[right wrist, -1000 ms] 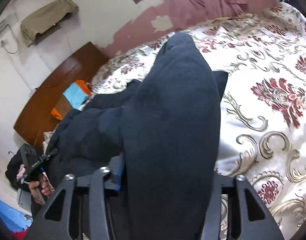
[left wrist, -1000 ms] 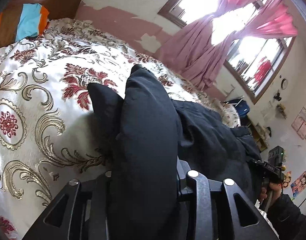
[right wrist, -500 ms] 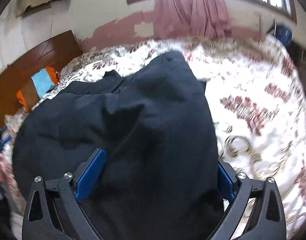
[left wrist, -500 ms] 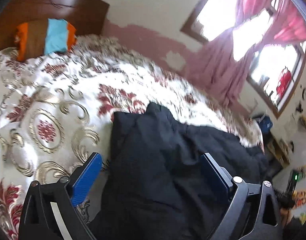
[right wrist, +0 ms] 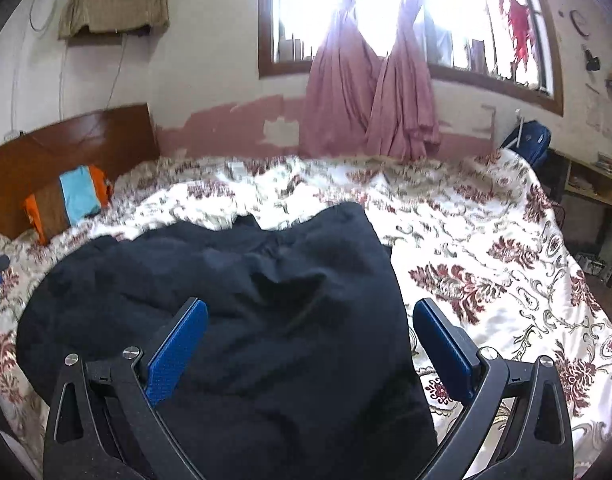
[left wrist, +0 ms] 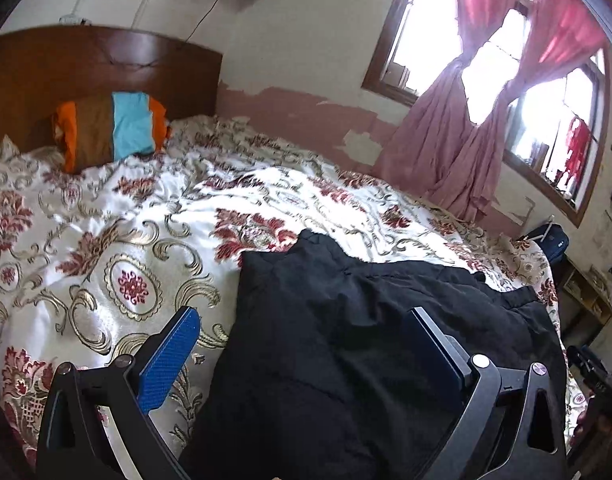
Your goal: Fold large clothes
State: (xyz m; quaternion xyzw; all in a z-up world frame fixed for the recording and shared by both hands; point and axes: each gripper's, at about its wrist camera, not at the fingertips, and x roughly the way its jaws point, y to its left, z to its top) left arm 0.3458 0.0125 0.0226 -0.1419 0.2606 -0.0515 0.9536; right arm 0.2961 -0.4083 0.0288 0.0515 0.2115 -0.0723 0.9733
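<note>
Black garment, one, on one floral bedspread; two grippers spread.

Two black plastic two-finger grippers, left and right, are fitted with blue ribbed pads and silver screws.

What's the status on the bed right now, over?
Left hand-held gripper and right hand-held gripper both open, jaws just opened, nothing pinched. Black garment lying loose on the floral bedspread. Nothing in the way.
</note>
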